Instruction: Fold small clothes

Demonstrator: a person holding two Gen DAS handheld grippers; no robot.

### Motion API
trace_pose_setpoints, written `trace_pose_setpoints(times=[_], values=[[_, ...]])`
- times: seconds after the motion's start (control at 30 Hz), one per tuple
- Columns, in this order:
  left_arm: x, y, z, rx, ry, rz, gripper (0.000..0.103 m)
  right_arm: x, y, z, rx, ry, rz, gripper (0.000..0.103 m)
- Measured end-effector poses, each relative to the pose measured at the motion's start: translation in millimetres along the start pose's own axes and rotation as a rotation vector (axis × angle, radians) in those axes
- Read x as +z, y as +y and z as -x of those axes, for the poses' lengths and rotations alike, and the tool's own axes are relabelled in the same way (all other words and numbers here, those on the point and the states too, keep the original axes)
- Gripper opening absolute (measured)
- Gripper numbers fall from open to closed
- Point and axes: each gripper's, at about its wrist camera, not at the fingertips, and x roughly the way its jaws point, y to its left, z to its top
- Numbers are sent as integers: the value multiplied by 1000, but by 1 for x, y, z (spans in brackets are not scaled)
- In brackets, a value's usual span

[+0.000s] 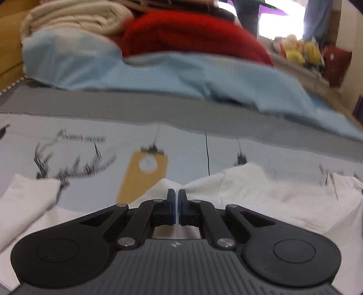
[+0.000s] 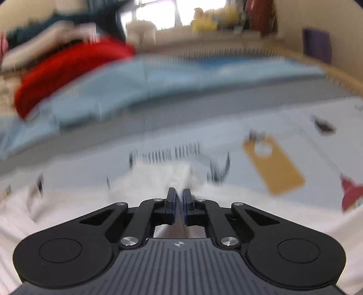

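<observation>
A white garment [image 1: 261, 192] lies rumpled on a pale printed sheet [image 1: 90, 127]. In the left wrist view my left gripper [image 1: 177, 192] is shut, and a peak of the white cloth is pinched at its tips. The right wrist view is blurred. There my right gripper [image 2: 179, 192] is shut too, with a bunched ridge of the white garment [image 2: 147, 179] caught between its pads. The garment spreads out to both sides under each gripper.
Beyond the sheet's grey band [image 1: 113, 106] lie a light blue cloth [image 1: 158, 72], a red cloth [image 1: 192, 34] and a folded cream blanket [image 1: 74, 15]. Yellow soft toys [image 1: 299, 50] sit at the far right. A tan tag shape [image 2: 274, 163] is printed on the sheet.
</observation>
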Motion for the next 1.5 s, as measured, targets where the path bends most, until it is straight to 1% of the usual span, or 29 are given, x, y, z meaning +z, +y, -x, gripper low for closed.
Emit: trace_pose_setpoints(times=[0.07,0.1,0.13,0.17,0.23,0.3,0.37,0.43,0.47,0.5,0.53,0.57,0.6,0.63,0.67,0.7,0.77,0.83,0.93,0.97,1.0,1.03,1.07,1.1,1.17,1.2,1.3,1.37,1.5], values=[[1,-2,1,15,16,-29,3,6,4,9,18,-88,13,6],[0,0,0,18,44,-29,5,8,7,11,13,-108,34,7],[-1,1,0,27,75,-25,5,10,7,11,-1,-98,42,8],[0,2,2,34,85,-19,5,13,5,10,-3,-58,36,13],[2,2,19,8,61,-16,6,16,-2,12,3,-25,0,15],[3,-2,38,-66,52,-34,8,17,-9,29,-13,-11,-17,15],[-7,-9,52,-187,94,-73,15,15,-12,47,16,25,-11,15],[-28,-17,60,-268,151,-122,16,7,-10,64,62,77,29,17],[-45,-21,62,-311,197,-161,16,0,-7,75,84,112,58,23],[-59,-25,62,-325,237,-191,16,-9,-4,83,112,157,91,30],[-78,-28,59,-323,311,-229,16,-19,-1,91,142,211,128,32],[-99,-31,54,-292,424,-273,16,-31,1,101,160,267,158,32],[-112,-31,60,-267,444,-313,16,-45,1,110,163,334,187,32],[-114,-32,79,-246,408,-355,17,-55,1,120,150,371,214,32],[-111,-30,92,-230,420,-353,17,-64,0,135,129,384,244,32],[-107,-26,106,-222,404,-327,17,-69,-1,153,119,375,264,32],[-98,-15,145,-237,337,-256,17,-73,-2,189,140,349,286,32],[-98,-11,178,-246,312,-246,17,-77,-1,228,158,301,326,32],[-119,-4,217,-260,281,-278,17,-93,1,279,171,262,391,32],[-132,0,226,-276,288,-273,17,-99,-1,290,178,262,406,32],[-146,6,232,-294,301,-259,17,-106,-2,298,182,264,416,27],[-164,13,234,-308,338,-239,17,-114,-3,305,179,271,414,24],[-178,18,235,-297,391,-246,16,-119,-3,309,179,284,413,22],[-188,18,235,-270,425,-285,16,-126,-4,312,180,299,417,22],[-202,16,246,-285,403,-392,16,-143,-6,313,165,339,443,22],[-207,16,248,-294,410,-415,16,-151,-7,312,149,360,463,22],[-217,23,245,-264,436,-449,17,-167,-7,310,164,424,506,22],[-220,27,240,-244,455,-436,17,-176,-5,309,190,464,547,23],[-226,27,232,-251,513,-447,18,-193,0,302,191,533,622,28]])
